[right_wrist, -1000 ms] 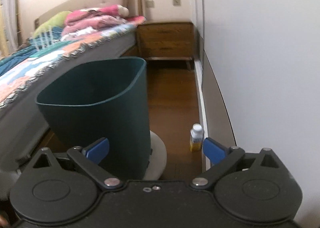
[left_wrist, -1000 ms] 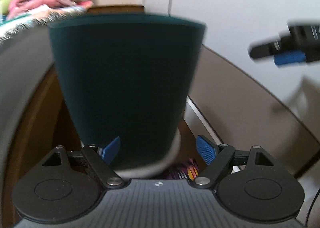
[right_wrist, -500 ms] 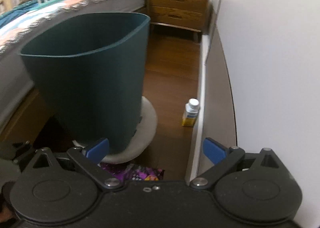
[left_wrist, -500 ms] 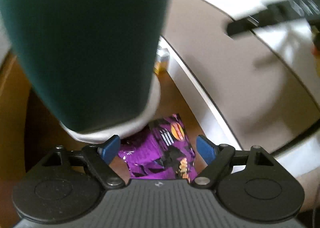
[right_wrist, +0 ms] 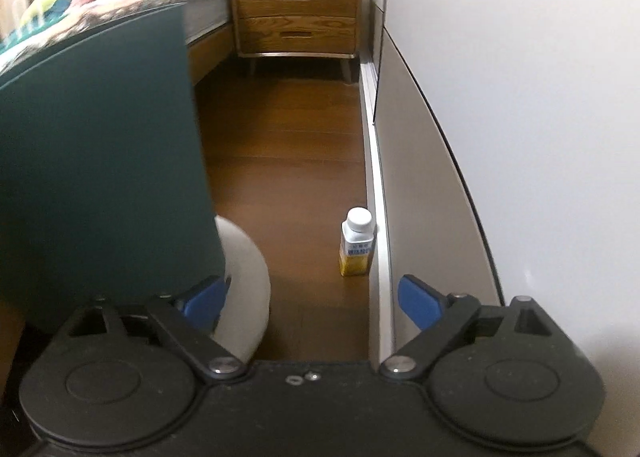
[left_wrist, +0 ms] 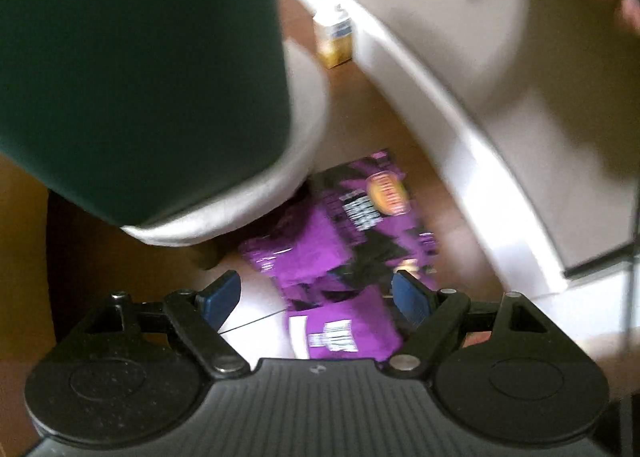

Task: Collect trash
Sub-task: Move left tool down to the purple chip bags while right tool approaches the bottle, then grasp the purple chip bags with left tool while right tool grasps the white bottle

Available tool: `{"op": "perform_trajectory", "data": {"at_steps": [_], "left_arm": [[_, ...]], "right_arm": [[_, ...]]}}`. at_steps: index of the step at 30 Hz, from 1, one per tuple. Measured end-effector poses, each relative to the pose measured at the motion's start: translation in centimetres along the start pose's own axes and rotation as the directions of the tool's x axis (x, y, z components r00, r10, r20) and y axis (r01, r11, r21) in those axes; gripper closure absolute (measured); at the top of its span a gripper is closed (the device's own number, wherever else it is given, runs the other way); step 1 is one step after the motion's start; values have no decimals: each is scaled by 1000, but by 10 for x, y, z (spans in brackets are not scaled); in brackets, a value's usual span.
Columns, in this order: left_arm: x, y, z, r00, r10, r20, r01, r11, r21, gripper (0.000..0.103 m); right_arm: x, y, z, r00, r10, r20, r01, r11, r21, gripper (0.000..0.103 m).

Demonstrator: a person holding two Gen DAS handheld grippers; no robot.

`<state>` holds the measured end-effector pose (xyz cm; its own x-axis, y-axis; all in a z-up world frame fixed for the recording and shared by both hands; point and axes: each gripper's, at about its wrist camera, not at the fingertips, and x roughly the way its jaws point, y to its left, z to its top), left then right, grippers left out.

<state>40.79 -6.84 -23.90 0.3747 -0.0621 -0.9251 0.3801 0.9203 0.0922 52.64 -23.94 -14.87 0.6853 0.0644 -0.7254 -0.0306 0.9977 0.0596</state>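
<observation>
Closing your wide-open, empty left tongs (left_wrist: 316, 299) on the crinkly purple foil snack wrapper (left_wrist: 344, 241) risks slipping; your right tongs (right_wrist: 314, 299), equally spread and empty, could topple the small yellow white-capped bottle (right_wrist: 357, 243).

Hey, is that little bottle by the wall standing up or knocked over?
Upright. The small bottle stands on its base on the wood floor, white cap on top, beside the baseboard.

Nothing is legible: the purple snack bag (left_wrist: 352, 233) carries blurred white lettering and an orange oval logo, and the small bottle (right_wrist: 357, 243) has a blue-printed label too small to read.
</observation>
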Motion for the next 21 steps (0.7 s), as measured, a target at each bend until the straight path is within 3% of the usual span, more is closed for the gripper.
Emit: {"op": "perform_trajectory", "data": {"at_steps": [5,12,15,21], "left_arm": [[45,4,-9,999,17,-36,-20,996,-84,20],[93,-14,-16,992,-90,-89,77,987,-139,20],[115,-19,-17,985,-139,-104,117,974,-192,20],[155,-13,-15,976,-153,-153,104,953,-285,20]], "right_arm": [[44,-13,24,999,17,-37,-12,992,124,12],[111,-22,55,988,-2,-152,36,975,221,15],[132,-24,59,986,-2,-169,43,970,239,15],[177,-26,62,976,-26,-216,73,974,212,15]]}}
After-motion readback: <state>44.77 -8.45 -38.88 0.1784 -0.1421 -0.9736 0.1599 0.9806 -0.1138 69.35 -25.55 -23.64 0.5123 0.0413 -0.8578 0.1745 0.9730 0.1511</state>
